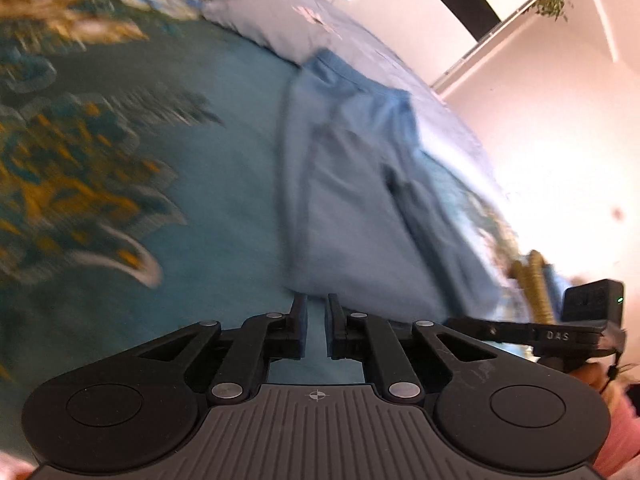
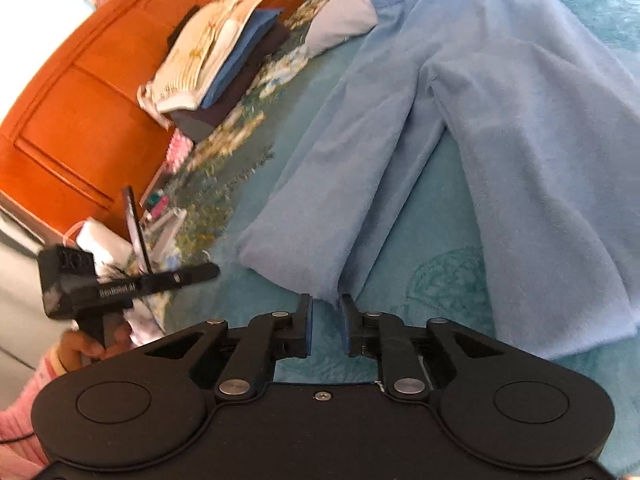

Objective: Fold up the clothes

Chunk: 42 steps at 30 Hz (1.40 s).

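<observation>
Soft matt fleece trousers (image 2: 500, 128); glossy wooden headboard (image 2: 68, 120)

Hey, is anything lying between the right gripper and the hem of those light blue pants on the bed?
Nothing visible. The right gripper sits just short of the blue pants leg hem, with only bare teal bedspread between. The folded stack lies off to the side.

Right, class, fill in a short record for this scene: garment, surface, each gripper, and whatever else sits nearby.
garment: light blue trousers, spread flat, legs apart
surface: teal patterned bedspread
left gripper: shut, at a leg hem; grip unclear
right gripper: slightly open, tips at a leg hem
nearby: stack of folded clothes beside the orange headboard
</observation>
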Available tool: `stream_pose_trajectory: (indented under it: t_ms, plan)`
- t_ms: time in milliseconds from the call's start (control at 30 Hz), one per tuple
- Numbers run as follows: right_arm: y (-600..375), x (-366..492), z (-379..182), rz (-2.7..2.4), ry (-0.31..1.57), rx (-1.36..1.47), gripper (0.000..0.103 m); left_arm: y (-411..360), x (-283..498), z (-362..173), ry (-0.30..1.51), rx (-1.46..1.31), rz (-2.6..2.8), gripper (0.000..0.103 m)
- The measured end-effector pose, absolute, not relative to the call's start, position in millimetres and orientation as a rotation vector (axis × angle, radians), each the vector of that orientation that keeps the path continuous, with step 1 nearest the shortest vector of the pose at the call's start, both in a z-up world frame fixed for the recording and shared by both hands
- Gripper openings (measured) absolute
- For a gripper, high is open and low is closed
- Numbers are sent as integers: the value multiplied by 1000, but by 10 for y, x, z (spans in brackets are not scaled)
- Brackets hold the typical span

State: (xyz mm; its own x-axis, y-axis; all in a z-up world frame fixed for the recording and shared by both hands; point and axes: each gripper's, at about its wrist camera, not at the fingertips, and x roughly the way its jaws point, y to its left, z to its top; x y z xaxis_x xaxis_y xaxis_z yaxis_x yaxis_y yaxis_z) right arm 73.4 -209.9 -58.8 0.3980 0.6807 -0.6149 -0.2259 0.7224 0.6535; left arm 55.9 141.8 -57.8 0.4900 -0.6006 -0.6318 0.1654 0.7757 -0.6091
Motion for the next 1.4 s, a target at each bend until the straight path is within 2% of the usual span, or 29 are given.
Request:
stream_pose_trajectory:
  t_ms: [100, 167, 200, 333, 500, 600, 700, 867, 933, 1067, 1100, 1167, 1233, 1267, 1333, 1400]
  plan:
    - [-2341, 575, -462, 545, 960, 564, 23, 1232, 545, -671, 983, -595, -517, 13]
    - [-2577, 443, -393, 463, 926, 589, 29, 1148, 549, -761, 1002, -659, -499, 31]
    - [-2714, 372, -382, 416, 912, 610, 31, 1124, 551, -815, 1014, -703, -480, 33]
    - [-3245, 144, -435, 228, 870, 731, 40, 1146, 599, -1023, 1022, -946, -419, 34]
    - [-3595, 137, -716, 72, 837, 881, 40, 1150, 609, -1120, 1021, -1114, -337, 35]
    - [-3666, 220, -830, 41, 814, 933, 40, 1011, 529, -929, 1069, -1032, -368, 36]
    - [-3656, 254, -750, 70, 772, 843, 40, 666, 462, -635, 1058, -846, -522, 43]
    - [-3517, 334, -481, 166, 720, 451, 40, -100, 599, -444, 1073, -486, -676, 46]
    - [-3479, 404, -361, 227, 694, 321, 40, -388, 638, -371, 1035, -253, -684, 46]
    - [-3528, 607, -290, 315, 714, 202, 40, -750, 684, -256, 963, 89, -708, 47]
    - [-3533, 655, -290, 334, 724, 197, 40, -833, 708, -259, 963, 124, -711, 48]
    - [-3519, 711, -314, 362, 742, 193, 40, -958, 732, -276, 963, 160, -722, 60]
    - [-3508, 740, -361, 380, 757, 197, 40, -1006, 691, -323, 972, 128, -749, 64]
    - [-3507, 732, -380, 389, 761, 209, 38, -1032, 688, -354, 977, 106, -754, 64]
    - [-3508, 717, -416, 405, 768, 233, 28, -1096, 718, -476, 996, 60, -762, 61]
    - [-3534, 698, -443, 409, 767, 262, 20, -1137, 755, -567, 1017, -7, -779, 48]
